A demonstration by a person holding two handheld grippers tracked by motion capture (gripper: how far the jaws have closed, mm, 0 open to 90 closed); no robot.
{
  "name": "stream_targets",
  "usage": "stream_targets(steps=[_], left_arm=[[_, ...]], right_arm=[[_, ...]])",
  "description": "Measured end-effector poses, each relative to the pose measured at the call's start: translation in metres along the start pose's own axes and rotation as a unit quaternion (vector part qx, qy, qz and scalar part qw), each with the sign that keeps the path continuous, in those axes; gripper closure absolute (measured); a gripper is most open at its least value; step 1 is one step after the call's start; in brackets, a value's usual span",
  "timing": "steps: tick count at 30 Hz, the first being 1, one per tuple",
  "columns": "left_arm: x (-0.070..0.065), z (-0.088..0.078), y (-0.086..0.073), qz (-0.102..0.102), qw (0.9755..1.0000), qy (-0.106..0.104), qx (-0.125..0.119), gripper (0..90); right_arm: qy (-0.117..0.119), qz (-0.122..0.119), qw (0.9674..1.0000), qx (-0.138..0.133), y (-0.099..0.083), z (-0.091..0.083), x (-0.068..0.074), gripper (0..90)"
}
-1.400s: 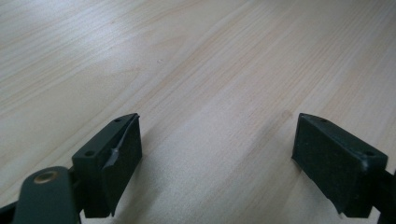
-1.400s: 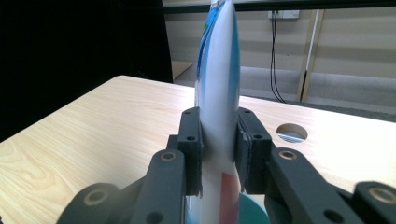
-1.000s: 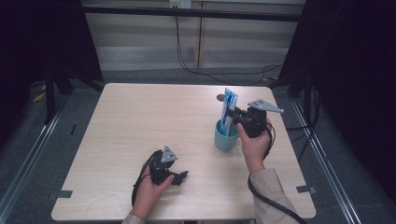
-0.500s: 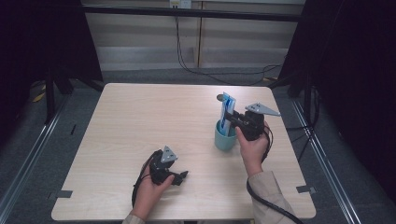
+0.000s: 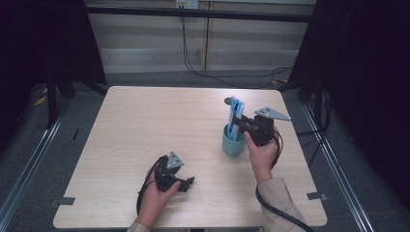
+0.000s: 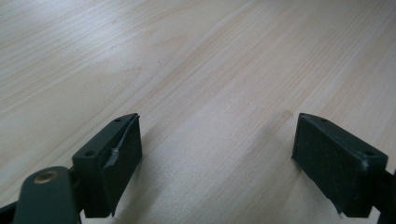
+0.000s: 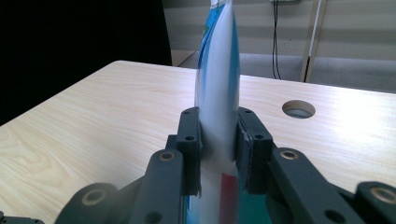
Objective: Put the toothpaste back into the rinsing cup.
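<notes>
Spreading under everything is the pale wooden table, and on its right half, directly below the right gripper, stands a teal cup. Rising out of that cup is a blue-and-white tube, its long axis close to upright, tilted slightly, its flat crimped end topmost and its lower end down inside the cup. In the right gripper view the two black jaws are pressed against the tube from either side at about mid-length, so the tube runs straight up and down between them, crossing the gripper's own line of reach at a right angle; I judge that any next move, lifting out or letting go, would go along that upright axis. A round hole in the tabletop lies beyond the tube, ahead and to one side of the jaws. The left gripper rests low near the table's front edge, well apart from the cup, its jaws spread wide over bare wood with nothing between them; the right hand is plainly the nearer one.
</notes>
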State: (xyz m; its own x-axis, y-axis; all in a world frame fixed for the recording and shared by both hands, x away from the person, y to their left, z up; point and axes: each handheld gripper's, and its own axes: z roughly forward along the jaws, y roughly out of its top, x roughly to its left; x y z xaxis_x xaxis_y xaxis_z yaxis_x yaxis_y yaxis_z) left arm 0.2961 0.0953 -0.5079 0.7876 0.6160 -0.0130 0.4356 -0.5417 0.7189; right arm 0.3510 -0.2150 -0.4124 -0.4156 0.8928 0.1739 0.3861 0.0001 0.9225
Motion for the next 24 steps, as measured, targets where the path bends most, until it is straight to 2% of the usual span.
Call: stream_targets(steps=[8, 24], left_arm=[[0.000, 0.000, 0.000, 0.000, 1.0000, 0.003, -0.001, 15.3], [0.000, 0.000, 0.000, 0.000, 1.0000, 0.002, -0.001, 15.3]], right_arm=[[-0.008, 0.017, 0.9998, -0.005, -0.002, -0.002, -0.009, 71.9], [-0.024, 0.018, 0.9995, -0.006, -0.005, -0.009, -0.021, 68.2]])
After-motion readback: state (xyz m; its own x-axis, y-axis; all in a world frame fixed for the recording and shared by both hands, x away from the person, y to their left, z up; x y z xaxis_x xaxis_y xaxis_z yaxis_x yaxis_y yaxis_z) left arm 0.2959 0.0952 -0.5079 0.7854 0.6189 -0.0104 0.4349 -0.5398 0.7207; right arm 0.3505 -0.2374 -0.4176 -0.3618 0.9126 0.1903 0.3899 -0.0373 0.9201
